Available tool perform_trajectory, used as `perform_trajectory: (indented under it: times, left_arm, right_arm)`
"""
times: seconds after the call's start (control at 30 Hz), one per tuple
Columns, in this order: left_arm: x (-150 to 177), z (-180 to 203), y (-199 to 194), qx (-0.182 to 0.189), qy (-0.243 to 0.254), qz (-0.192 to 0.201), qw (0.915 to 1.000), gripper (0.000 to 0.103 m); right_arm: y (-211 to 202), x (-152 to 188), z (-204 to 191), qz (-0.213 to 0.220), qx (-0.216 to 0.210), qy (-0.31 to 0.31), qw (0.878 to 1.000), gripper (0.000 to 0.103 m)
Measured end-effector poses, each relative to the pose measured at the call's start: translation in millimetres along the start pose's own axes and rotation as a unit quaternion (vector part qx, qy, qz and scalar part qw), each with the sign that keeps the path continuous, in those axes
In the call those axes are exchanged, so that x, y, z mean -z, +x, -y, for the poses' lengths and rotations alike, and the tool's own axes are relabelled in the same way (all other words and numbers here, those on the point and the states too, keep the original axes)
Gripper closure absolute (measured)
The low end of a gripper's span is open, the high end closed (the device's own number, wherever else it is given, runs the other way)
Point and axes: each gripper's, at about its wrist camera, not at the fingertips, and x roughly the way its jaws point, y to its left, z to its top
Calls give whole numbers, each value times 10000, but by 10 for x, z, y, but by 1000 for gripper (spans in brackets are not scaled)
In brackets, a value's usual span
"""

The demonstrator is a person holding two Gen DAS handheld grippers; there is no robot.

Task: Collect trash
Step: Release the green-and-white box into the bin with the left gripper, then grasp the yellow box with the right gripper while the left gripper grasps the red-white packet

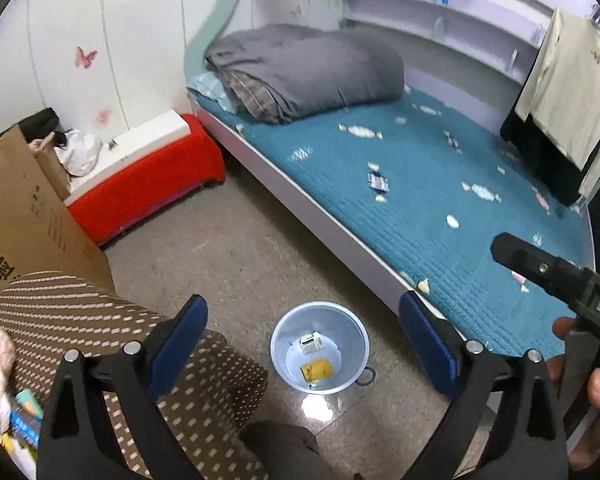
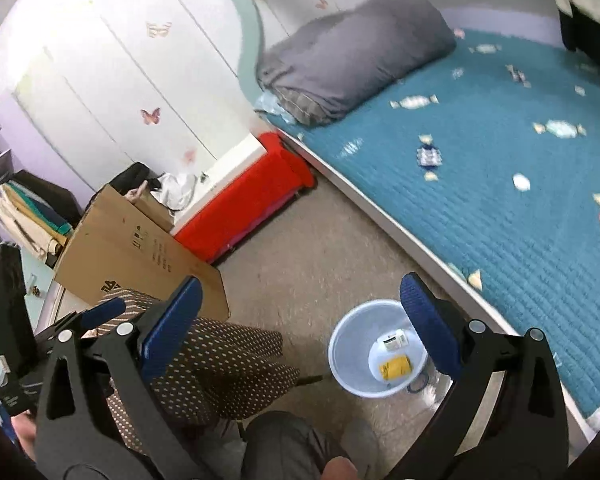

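Note:
A pale blue waste bin (image 1: 280, 340) stands on the floor beside the bed and holds a white carton (image 1: 311, 343) and a yellow wrapper (image 1: 316, 369). It also shows in the right wrist view (image 2: 346, 344) with the carton (image 2: 394, 340) and wrapper (image 2: 395, 366). My left gripper (image 1: 304, 344) is open and empty, high above the bin. My right gripper (image 2: 300, 320) is open and empty, above the floor left of the bin. The right gripper's body (image 1: 556, 272) shows at the right of the left wrist view. The left gripper's fingertip (image 2: 102, 309) shows at the left of the right wrist view.
A bed with a teal candy-print cover (image 1: 440, 208) and a folded grey duvet (image 1: 308, 68) fills the right. A red-covered bench (image 1: 148, 180), a cardboard box (image 1: 24, 212) and a brown dotted cushion (image 1: 112, 344) stand at the left. My knee (image 2: 284, 444) is below.

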Motion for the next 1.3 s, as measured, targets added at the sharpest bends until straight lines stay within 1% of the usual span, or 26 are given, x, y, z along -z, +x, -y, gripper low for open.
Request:
perform_trajectory:
  times: [0.13, 0.37, 0.57, 0.77, 0.83, 1.03, 1.17, 1.3]
  left_arm:
    - [57, -97, -389, -98, -117, 334, 9993, 9]
    - [170, -322, -908, -241, -365, 735, 9963, 9]
    - [337, -572, -1316, -488, -607, 1059, 9913, 9]
    - [601, -897, -1657, -830, -971, 1333, 9828, 8]
    - [717, -1024, -1758, -1015, -1098, 1397, 9788, 8]
    - [1052, -1441, -1975, -1303, -1643, 1419, 9674, 8]
    - [1321, -1673, -2134, -1523, -1912, 1460, 9586, 8]
    - [1574, -1891, -2223, -1706, -2142, 1428, 9511, 8]
  right_arm:
    - [-160, -17, -348, 167, -12, -431, 9989, 6]
    - [-331, 21, -882, 214, -198, -946, 9951, 6]
    - [-424, 77, -1332, 239, -334, -1368, 9898, 6]
    - [-450, 167, -1733, 238, -503, -1748, 9830, 6]
    - [-429, 227, -1890, 177, -568, -1920, 9796, 6]
    - [-363, 450, -2361, 11, -759, -2390, 9681, 6]
    - [-321, 595, -2629, -130, -915, -2590, 9614, 6]
    - [-226, 808, -2903, -360, -1038, -2836, 9526, 6]
